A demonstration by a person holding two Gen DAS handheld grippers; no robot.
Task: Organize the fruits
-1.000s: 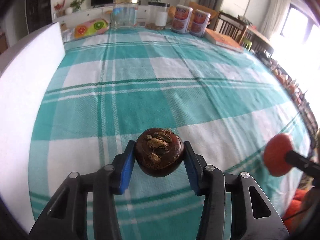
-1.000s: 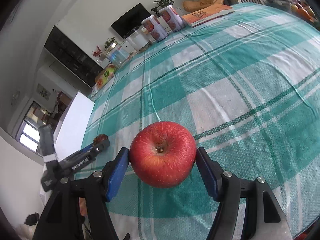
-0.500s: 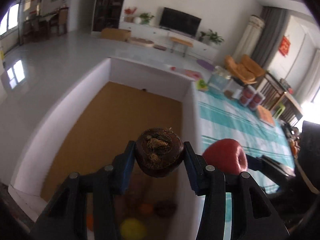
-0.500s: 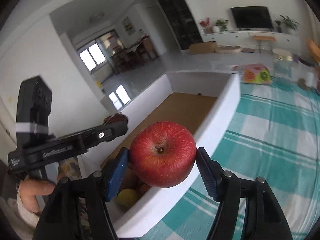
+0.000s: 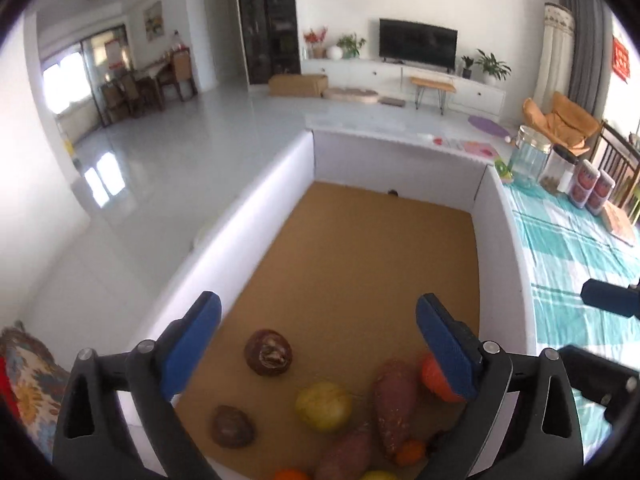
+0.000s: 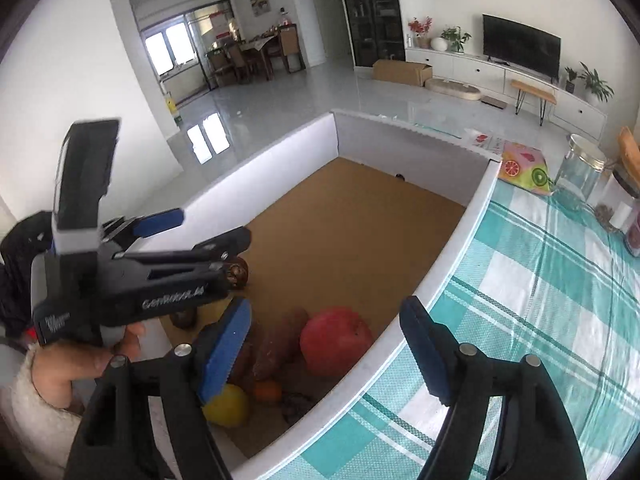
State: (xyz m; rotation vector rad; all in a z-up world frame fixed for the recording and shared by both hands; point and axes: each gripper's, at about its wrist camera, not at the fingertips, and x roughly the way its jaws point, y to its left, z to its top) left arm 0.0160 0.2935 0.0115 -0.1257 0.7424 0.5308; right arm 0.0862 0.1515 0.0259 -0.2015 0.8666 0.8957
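Observation:
My left gripper is open and empty above the near end of a white box with a brown floor. The dark brown round fruit lies on the floor below it. My right gripper is open and empty over the box's right wall. The red apple lies in the box below it, beside two sweet potatoes, a yellow fruit and a small orange. The left gripper also shows in the right wrist view.
The teal checked tablecloth runs right of the box. Glass jars, cans and a fruit-print packet stand at the far end. The box's far half is bare brown floor.
Both grippers have opened. The brown fruit dropped from the left one and the red apple from the right one; both now lie in the box.

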